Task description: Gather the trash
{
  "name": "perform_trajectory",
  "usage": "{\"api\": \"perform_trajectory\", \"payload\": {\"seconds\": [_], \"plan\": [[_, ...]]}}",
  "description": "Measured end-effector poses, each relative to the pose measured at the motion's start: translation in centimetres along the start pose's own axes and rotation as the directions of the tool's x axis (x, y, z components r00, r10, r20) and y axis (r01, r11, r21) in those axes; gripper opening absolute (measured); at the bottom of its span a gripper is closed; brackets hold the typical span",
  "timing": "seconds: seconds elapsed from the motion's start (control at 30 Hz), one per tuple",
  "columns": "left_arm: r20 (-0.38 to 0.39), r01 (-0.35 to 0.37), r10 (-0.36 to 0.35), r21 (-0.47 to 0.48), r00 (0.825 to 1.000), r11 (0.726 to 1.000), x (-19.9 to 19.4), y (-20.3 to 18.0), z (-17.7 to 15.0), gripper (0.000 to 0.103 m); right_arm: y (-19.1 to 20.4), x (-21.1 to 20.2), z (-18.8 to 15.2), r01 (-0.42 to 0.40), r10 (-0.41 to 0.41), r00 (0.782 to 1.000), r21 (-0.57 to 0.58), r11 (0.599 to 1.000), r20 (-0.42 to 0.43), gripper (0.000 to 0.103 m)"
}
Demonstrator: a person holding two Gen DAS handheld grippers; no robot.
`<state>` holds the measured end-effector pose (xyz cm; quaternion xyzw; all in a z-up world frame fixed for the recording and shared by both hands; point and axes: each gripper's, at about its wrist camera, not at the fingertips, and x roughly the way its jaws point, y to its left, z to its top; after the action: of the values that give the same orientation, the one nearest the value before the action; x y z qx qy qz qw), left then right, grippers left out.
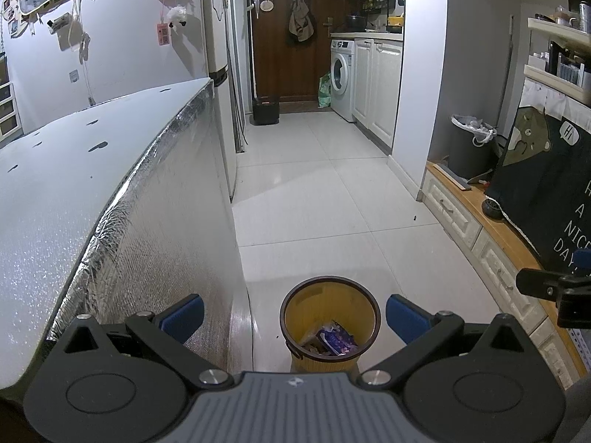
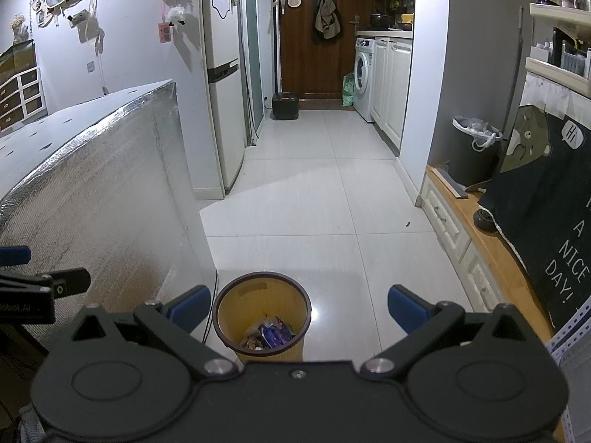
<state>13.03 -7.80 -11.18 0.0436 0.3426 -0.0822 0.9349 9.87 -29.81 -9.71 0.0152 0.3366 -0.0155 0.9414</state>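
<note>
The left gripper point(image 1: 294, 313) is spread wide, its two blue pads point(image 1: 183, 316) far apart with nothing between them and nothing touching either one. Seen from its own camera, the gap frames a small yellow waste bin point(image 1: 330, 326) with a dark rim, standing upright on the pale tiled floor point(image 1: 325, 199) just beside the foot of a foil-wrapped table point(image 1: 162, 229). The bin lies below and ahead of the fingers, apart from them. Inside it sits trash point(image 1: 334, 339) — a crumpled purple-and-white wrapper on top of some brownish scraps; what the scraps are is too small to tell. The right gripper point(image 2: 298, 307) is likewise fully spread and empty, its blue pads point(image 2: 406, 309) clear of everything. In its view the same bin point(image 2: 263, 317) appears low and left of centre, near the left pad but not touched by it, with the wrapper and scraps point(image 2: 269, 334) again visible at the bottom. Each camera catches the other tool at its edge: the right one's black finger and blue tip show at the far right of the left view, the left one's at the far left of the right view, beside the silver foil. The tabletop is white with scattered dark marks. Further off, a grey bin with a white liner point(image 1: 470, 144) stands on a low wooden-topped cabinet point(image 1: 491, 221) at the right, next to a dark cloth point(image 2: 546, 199) printed with a bear — well apart from both grippers.
</note>
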Motion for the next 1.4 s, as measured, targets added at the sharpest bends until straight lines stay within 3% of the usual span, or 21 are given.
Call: {"api": "perform_trajectory", "payload": {"seconds": [1.4], "plan": [[0.005, -0.003, 0.003, -0.002, 1.0, 1.0, -0.38, 0.06, 0.43, 0.103, -0.06, -0.14, 0.25, -0.002, 0.003, 1.0, -0.005, 1.0, 0.003, 0.103]]}}
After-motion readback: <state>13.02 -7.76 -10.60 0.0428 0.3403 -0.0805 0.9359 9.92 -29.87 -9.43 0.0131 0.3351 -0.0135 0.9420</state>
